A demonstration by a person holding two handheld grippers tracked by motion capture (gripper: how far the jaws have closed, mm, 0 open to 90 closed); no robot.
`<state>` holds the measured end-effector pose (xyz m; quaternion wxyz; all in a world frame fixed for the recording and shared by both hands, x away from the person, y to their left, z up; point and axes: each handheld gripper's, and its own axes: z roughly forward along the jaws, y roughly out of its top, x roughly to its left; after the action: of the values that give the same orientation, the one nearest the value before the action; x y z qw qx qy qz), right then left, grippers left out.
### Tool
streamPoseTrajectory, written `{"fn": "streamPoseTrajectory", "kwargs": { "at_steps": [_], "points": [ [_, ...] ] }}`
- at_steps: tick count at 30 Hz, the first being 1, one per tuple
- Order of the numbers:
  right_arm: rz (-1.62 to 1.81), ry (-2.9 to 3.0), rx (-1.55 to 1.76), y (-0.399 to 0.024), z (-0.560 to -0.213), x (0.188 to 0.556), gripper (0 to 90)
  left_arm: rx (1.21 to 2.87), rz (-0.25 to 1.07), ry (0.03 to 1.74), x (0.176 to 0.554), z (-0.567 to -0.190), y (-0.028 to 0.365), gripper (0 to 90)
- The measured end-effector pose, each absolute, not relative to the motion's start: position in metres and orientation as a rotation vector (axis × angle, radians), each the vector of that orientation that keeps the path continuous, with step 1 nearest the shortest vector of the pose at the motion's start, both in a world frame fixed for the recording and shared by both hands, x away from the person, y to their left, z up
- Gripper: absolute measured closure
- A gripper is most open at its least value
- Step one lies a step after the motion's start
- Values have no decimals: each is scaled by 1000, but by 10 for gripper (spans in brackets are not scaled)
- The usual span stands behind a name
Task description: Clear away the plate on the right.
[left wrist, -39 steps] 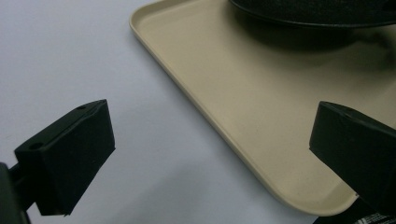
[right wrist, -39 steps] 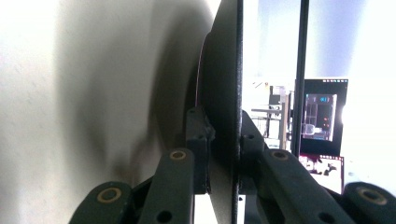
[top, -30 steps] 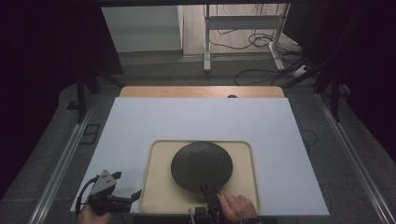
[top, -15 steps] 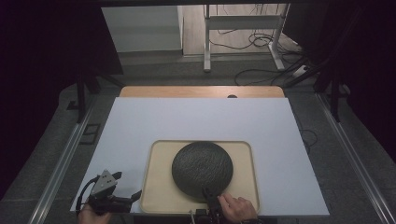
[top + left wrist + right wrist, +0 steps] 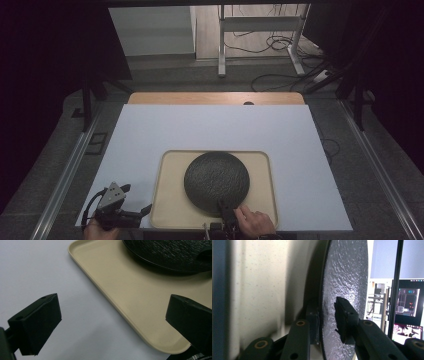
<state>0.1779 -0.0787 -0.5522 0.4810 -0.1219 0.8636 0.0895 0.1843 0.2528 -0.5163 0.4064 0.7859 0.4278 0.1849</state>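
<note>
L gripper (image 5: 131, 212) sits at 7 o'clock off the beige tray (image 5: 170, 200), jaws spread wide w/ nothing between, just white table (image 5: 210, 130) and tray corner ahead. Black plate (image 5: 216, 181) lies mid-tray. R gripper (image 5: 226, 210) at the plate's 6 o'clock rim: jaws have just been opening, rim between them, one finger (image 5: 313, 322) under it, other finger (image 5: 344, 317) standing just off the top face.

Left gripper (image 5: 131, 212) rests low at the near left, held in the left hand (image 5: 95, 231), its jaws spread wide and holding nothing. Right gripper (image 5: 226, 209), held in the right hand (image 5: 256, 223) at the near edge, has jaws that have just been opening; one pad (image 5: 344, 317) stands slightly apart.
</note>
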Motion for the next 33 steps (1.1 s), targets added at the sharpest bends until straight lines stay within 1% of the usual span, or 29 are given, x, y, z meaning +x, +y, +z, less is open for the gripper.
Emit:
{"fn": "streamPoseTrajectory", "kwargs": {
  "at_steps": [15,33],
  "points": [
    [258,2132,-281,-81,-544,175,646,1984,467,1080,184,-516,253,0],
    [305,2150,-279,-86,-535,168,622,1979,468,1083,184,-516,253,0]
  ]
}}
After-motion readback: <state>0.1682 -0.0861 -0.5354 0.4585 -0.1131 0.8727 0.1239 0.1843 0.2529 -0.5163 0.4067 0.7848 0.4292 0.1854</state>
